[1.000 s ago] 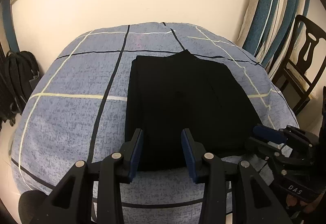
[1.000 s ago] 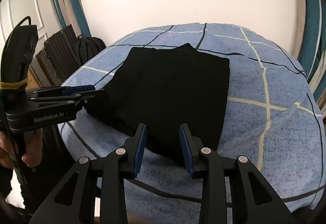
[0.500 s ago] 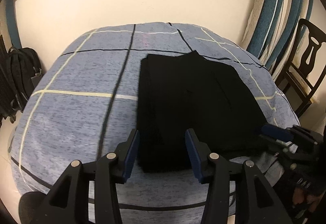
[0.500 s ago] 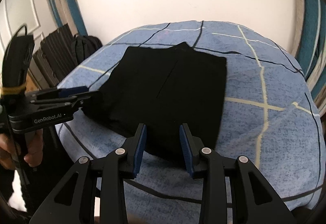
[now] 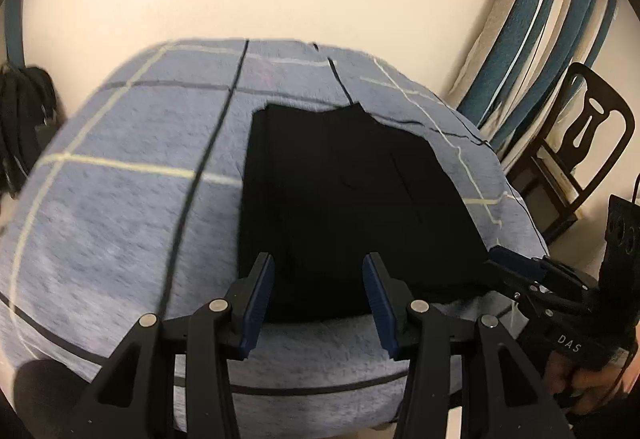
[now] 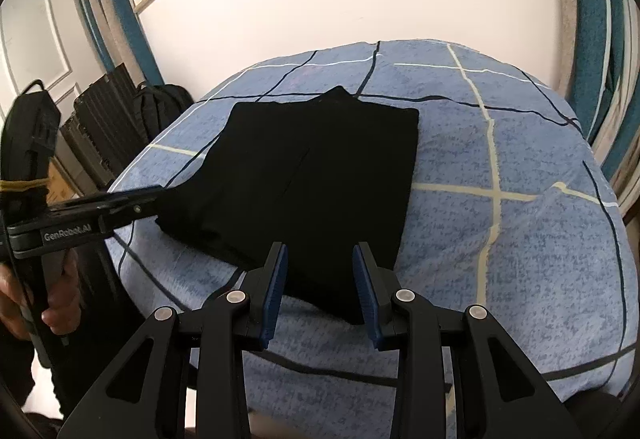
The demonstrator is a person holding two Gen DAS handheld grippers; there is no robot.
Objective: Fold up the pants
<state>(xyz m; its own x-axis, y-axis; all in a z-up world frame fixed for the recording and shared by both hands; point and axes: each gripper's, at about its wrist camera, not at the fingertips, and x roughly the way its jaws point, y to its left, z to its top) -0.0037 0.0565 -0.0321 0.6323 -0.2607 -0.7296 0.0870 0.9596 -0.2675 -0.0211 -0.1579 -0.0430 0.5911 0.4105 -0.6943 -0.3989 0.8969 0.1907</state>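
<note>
The black pants [image 5: 352,191] lie folded into a flat rectangle on the blue checked bed [image 5: 120,219]. My left gripper [image 5: 320,299] hovers open over the pants' near edge, left of middle, with nothing pressed between its blue pads. In the right wrist view the pants [image 6: 312,179] stretch away from my right gripper [image 6: 320,271], which stands open over their near right corner. The left gripper [image 6: 120,205] comes in from the left, tips at the pants' near left corner. The right gripper [image 5: 520,271] shows at the pants' right corner.
The bed [image 6: 500,239] ends against a pale wall. A dark wooden chair [image 5: 580,167] and striped curtains [image 5: 540,19] stand to its right. A black backpack [image 6: 160,103] and dark cases are on the left. A hand [image 6: 52,303] holds the left gripper's handle.
The left gripper's jaws stand a little wider than a second ago, and its view has rolled slightly. The pants and the right gripper have stayed in place.
</note>
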